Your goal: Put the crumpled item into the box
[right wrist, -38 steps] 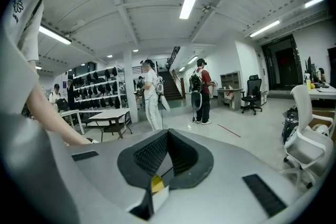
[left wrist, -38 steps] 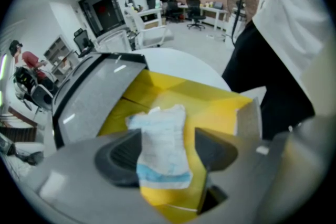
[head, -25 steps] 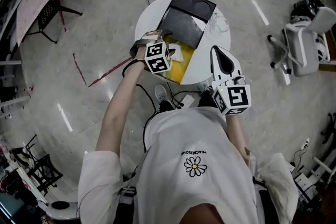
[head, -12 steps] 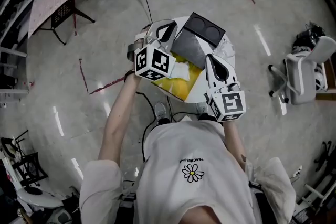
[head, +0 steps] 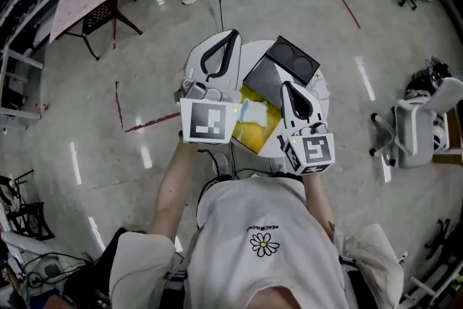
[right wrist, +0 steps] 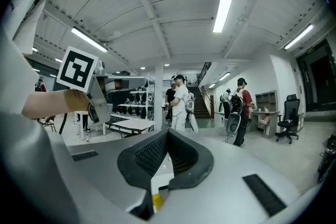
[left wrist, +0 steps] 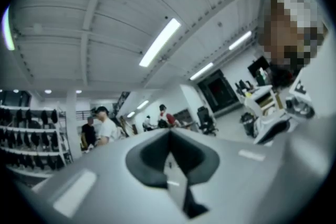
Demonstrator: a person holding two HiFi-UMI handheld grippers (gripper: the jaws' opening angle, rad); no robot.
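As it lies open, yellow box (head: 259, 134), crumpled item (head: 254, 111) inside

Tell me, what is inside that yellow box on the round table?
A white crumpled item lies inside the yellow box. The left gripper and the right gripper cover the box's near-left and right parts, so anything else in there is hidden.

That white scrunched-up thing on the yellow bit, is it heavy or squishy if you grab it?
The crumpled item looks like scrunched paper, so it's probably light and would squash softly, not stay stiff. Its wrinkles probably make it easy to grip, not slippery. A push would likely slide it over the yellow box rather than roll it.
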